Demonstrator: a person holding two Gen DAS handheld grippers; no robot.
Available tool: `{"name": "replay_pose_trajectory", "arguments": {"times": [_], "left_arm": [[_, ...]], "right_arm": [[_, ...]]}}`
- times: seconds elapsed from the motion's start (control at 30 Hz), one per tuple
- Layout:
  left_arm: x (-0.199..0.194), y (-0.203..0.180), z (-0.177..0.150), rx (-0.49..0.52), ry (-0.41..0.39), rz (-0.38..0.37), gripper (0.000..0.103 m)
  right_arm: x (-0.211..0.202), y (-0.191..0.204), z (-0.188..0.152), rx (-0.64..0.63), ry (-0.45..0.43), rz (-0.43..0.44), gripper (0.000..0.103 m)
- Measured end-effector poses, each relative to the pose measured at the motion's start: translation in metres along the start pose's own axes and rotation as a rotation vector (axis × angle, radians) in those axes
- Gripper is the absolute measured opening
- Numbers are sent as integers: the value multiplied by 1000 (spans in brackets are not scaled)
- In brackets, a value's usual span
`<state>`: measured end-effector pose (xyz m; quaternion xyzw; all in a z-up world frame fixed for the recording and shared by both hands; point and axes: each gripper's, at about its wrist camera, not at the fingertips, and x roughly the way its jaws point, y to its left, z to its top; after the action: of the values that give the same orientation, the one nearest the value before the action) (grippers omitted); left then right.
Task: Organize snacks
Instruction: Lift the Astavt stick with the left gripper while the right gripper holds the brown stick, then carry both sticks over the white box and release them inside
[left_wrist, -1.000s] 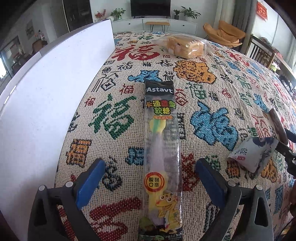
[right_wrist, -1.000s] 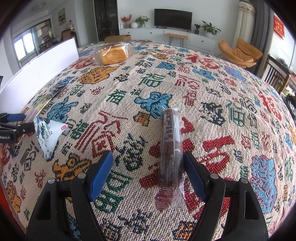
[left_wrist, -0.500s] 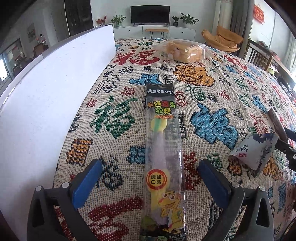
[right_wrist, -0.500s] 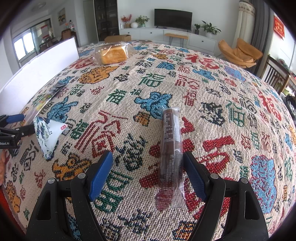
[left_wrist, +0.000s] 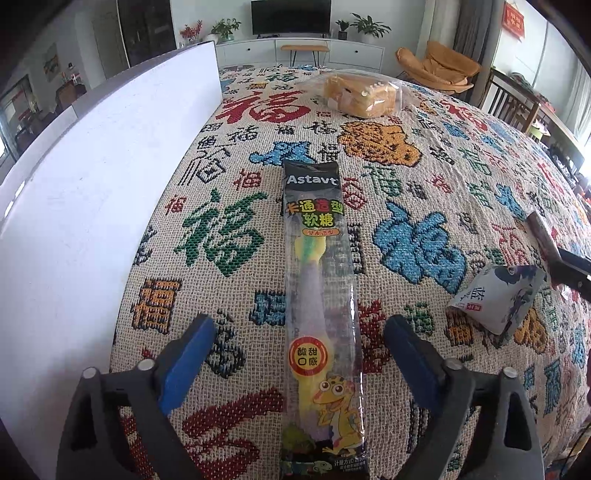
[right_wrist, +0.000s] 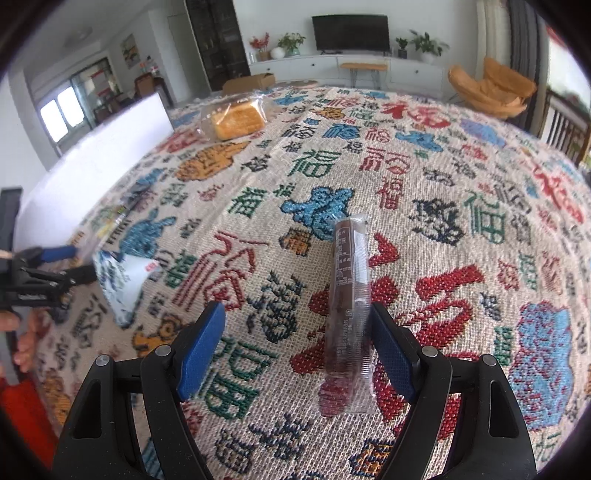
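Observation:
A long gummy candy pack (left_wrist: 319, 295) with a yellow lizard lies flat on the patterned tablecloth (left_wrist: 424, 192), between the wide-open fingers of my left gripper (left_wrist: 299, 343). A brown snack bar (right_wrist: 349, 295) in clear wrap lies between the open fingers of my right gripper (right_wrist: 297, 336), close to the right finger. A small white and blue pouch (left_wrist: 498, 295) lies between the two grippers; it also shows in the right wrist view (right_wrist: 122, 280). A bagged bread loaf (left_wrist: 360, 94) sits at the far end, also in the right wrist view (right_wrist: 236, 118).
A tall white board (left_wrist: 81, 206) stands along the table's left edge. The left gripper shows at the left of the right wrist view (right_wrist: 55, 266). Chairs and a TV cabinet stand beyond the table.
The left gripper has drawn back a little along the candy pack. The right wrist view has tilted and blurred; the brown bar now sits closer to its right finger.

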<state>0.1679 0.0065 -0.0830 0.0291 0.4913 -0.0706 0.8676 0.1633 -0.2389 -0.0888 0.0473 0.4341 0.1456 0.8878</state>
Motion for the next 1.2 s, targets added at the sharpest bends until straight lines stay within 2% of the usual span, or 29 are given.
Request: {"name": "replay_pose_trajectory", "arguments": {"times": [0.03,0.07,0.1,0.17,0.23,0.27,0.3,0.33,0.37,0.4,0.47,0.53,0.63,0.8,0.9,0.97,1.1,1.2], "left_arm": [[-1,-3,1,17,2,0,75],[-2,-6,3,31,0,-5,65],[-3,-8,4,40,-5,-11,50],[-5,-12,7,43,-11,-14,27],[-9,-11,6,21,-18,-38,20],[-12,-10,5,7,-23,-56,17],[-17,-9,4,-6,-28,-71,16],[-23,-8,2,-15,-38,-82,16],[-31,-6,0,-24,-51,-95,16],[-39,-5,-1,-33,-65,-108,16],[-61,1,-6,-55,-102,-137,16],[-85,10,-8,-94,-144,-168,16],[-125,30,-10,-180,-217,-232,16],[-192,80,-6,-297,-322,-276,16],[-226,116,1,-336,-374,-226,16],[-240,143,4,-355,-389,-143,16],[-238,199,0,-406,-358,14,17],[-220,235,-9,-432,-301,117,17]], "right_arm": [[-5,-9,6,44,12,23,80],[-10,-17,13,74,13,18,80],[-15,-23,21,87,15,7,80],[-16,-25,36,63,45,-10,80],[-8,-20,45,26,114,-28,78],[-2,-16,46,11,145,-24,73],[4,-14,45,0,175,-24,67],[10,-12,43,-8,204,-29,49],[18,-10,40,-11,240,-40,37],[24,-10,36,-12,266,-58,35],[19,-8,34,-14,241,-89,19],[10,-10,33,30,213,-56,19],[-12,1,42,6,146,-50,19],[-55,51,86,-47,-2,65,19],[-65,105,122,-98,-49,185,19],[-60,152,142,-135,-48,279,19],[-41,250,164,-190,-33,456,19],[-21,318,165,-231,-14,528,19]]}}
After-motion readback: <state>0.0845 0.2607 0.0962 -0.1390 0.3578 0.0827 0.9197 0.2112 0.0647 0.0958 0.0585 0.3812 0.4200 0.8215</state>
